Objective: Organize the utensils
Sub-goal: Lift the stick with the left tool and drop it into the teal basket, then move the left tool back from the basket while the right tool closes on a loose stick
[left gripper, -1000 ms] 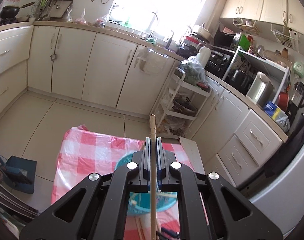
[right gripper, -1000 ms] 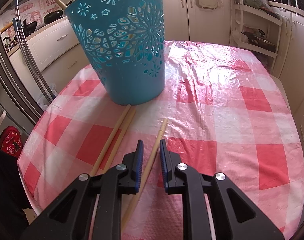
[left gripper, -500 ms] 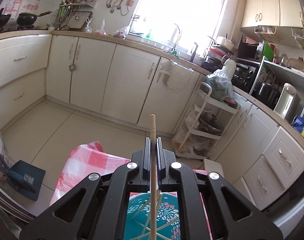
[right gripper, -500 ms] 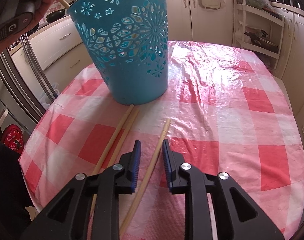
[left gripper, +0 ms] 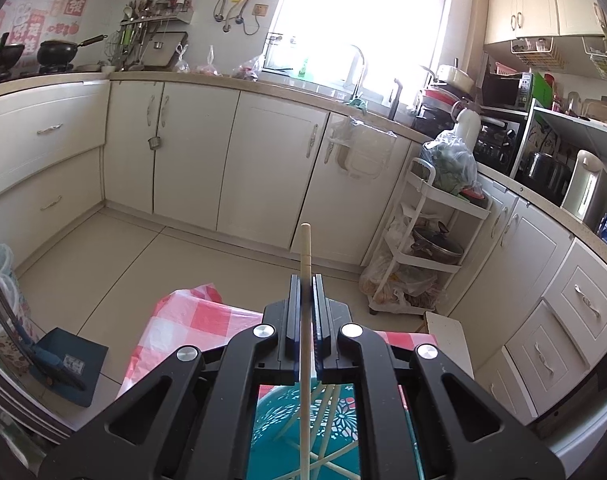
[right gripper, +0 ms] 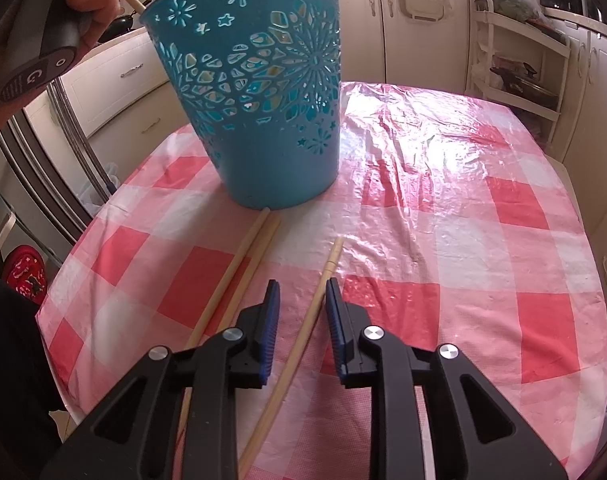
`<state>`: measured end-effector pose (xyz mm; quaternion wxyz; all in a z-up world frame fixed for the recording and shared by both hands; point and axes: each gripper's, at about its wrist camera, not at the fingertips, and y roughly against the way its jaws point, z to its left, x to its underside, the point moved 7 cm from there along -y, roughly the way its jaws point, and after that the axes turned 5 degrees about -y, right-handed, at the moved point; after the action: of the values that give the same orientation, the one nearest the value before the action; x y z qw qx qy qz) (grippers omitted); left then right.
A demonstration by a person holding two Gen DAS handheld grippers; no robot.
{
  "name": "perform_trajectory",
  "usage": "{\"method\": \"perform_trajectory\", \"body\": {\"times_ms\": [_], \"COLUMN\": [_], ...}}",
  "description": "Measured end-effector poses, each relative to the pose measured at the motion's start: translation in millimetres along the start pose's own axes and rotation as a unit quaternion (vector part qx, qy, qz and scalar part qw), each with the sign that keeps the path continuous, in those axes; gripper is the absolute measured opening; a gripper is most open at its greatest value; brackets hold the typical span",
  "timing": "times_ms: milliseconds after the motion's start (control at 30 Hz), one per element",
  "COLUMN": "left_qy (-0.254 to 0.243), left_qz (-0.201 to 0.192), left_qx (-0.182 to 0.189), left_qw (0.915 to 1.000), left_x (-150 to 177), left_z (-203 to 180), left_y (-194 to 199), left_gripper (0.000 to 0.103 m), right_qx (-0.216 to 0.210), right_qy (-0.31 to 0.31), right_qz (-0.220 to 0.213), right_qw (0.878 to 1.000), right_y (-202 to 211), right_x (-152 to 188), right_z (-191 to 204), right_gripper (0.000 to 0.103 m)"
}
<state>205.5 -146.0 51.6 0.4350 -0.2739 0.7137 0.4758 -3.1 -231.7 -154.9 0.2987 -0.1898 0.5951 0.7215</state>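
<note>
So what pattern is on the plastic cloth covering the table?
Pink-red and white checks on the glossy plastic tablecloth, clearest in the right wrist view.

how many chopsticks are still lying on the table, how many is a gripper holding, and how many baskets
Chopsticks lying on the tablecloth: 3, a pair and a single
Chopstick clamped in the left gripper: 1
Blue basket: 1
Total: 5, not counting the chopsticks already inside the basket, too tangled to count.
</note>
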Motion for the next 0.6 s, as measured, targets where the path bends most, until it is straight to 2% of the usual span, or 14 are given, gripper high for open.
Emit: {"method": "perform_trajectory", "body": {"times_ms": [367, 433, 533, 600], "left_qy": [-0.044, -0.049, -0.054, -0.053], "left_qz": [0.045, 0.043, 0.03, 0.016], "left_qx": [0.007, 0.007, -0.009, -0.021], "left_qw": [0.998, 0.9979, 0.9981, 0.9982], "left_x": [37, 41, 47, 50], "left_z": [2, 6, 19, 29], "left_y": [16, 27, 53, 73], "left_gripper": [0.007, 0.014, 0.042, 0.048], "right_qx": [0.003, 0.005, 0.007, 0.008], "right_qy": [0.003, 0.005, 0.008, 0.01], "right_qz": [-0.001, -0.001, -0.002, -0.002], "right_qw": [1.0, 1.0, 1.0, 1.0], "right_y": [0, 0, 0, 0], "right_x": [0, 0, 0, 1], "right_z": [1, 1, 2, 4], "right_gripper": [0.024, 0.025, 0.025, 0.026]}}
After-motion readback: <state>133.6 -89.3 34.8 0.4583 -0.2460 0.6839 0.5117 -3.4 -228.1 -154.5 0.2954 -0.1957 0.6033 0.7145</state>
